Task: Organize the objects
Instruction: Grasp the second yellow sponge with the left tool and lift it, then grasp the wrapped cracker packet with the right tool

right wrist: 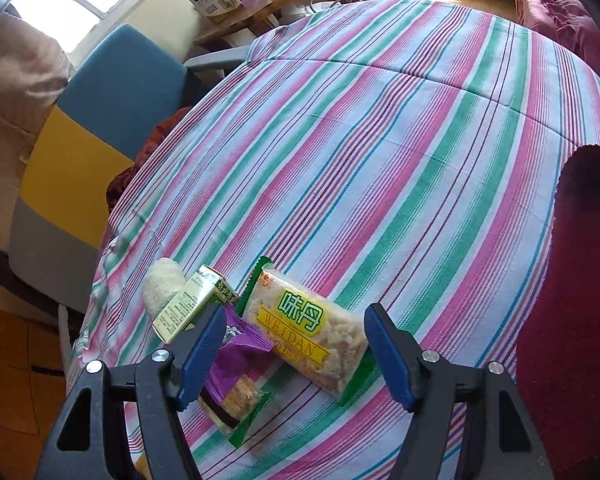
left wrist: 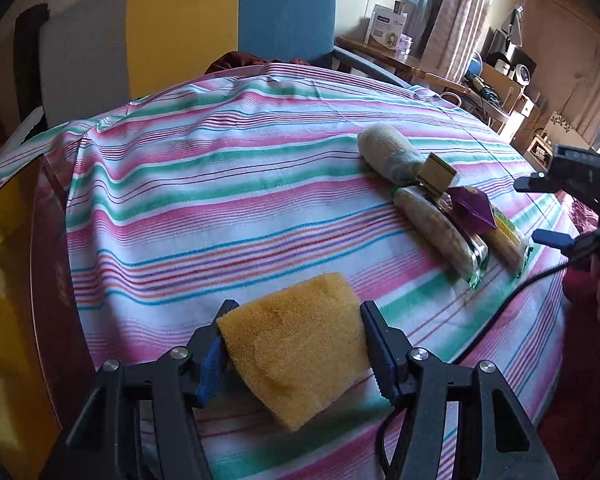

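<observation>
**Sponge in left grip; snack row waiting under right gripper**

Left gripper (left wrist: 296,344) was clamped on a yellow sponge (left wrist: 296,352), one pad pressing each short side, the sponge lifted clear above the striped tablecloth (left wrist: 204,208). Judgement: it was being carried toward the row of items lying at 2 o'clock in the left wrist view, to join them.

That row held a white rolled sock (left wrist: 388,152) farthest out, then a small green-and-cream carton (left wrist: 436,174), a purple wrapper (left wrist: 472,208) and two clear-wrapped cereal bars (left wrist: 440,232), all touching or just beside one another. Lining them up side by side looked like the organizing scheme.

Right gripper (right wrist: 296,354) hung released over the near end of the row, jaws wide. The "WEIDAN" bar (right wrist: 312,340) and the purple wrapper lay between its fingers in view, but neither pad pressed on them. It seemed parked, leaving the left side to deliver.

Surface: cloth in pink, green and blue stripes over a rounded table, slightly creased. A black cable (left wrist: 500,312) trailed across it at 4 o'clock.

Room, beyond: a grey-yellow-blue upholstered chair (left wrist: 188,36) at 11 o'clock, a wooden side table with a white box (left wrist: 386,30) at 1 o'clock, curtains and a bright window behind.
</observation>
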The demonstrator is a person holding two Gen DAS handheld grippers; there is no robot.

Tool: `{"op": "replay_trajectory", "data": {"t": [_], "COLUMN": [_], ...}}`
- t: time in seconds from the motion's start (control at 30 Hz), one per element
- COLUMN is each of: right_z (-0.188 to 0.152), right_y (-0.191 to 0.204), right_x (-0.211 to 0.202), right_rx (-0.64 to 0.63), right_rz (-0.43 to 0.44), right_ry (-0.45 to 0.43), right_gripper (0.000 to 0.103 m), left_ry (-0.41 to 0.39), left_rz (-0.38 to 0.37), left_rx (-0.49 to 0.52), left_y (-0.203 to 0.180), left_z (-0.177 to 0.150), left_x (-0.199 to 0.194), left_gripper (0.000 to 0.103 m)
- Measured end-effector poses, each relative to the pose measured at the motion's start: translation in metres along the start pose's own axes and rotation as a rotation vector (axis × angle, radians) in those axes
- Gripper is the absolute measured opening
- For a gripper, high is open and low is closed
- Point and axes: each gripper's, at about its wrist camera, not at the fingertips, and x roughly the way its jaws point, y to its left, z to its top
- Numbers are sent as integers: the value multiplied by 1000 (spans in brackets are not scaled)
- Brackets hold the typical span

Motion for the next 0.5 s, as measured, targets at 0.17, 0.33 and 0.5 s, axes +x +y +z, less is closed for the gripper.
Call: {"op": "replay_trajectory", "data": {"t": [0.17,0.33,0.5], "right_z": [-1,-10,-22], "right_y": [8,36,57], "right_x": [-2,2,15], "right_rx": [-30,-159,-246], "right_rz": [30,72,161], "right_ry": [-15,3,110], "right_gripper": [73,73,73], "left_ry": [-46,-76,-82], "left_rz": [-29,-28,-27], "left_rx": [0,20,21], "left_y": [4,3,4], "left_z": [-9,-12,-12], "left_x": [0,1,2], "left_gripper": [62,62,62]}}
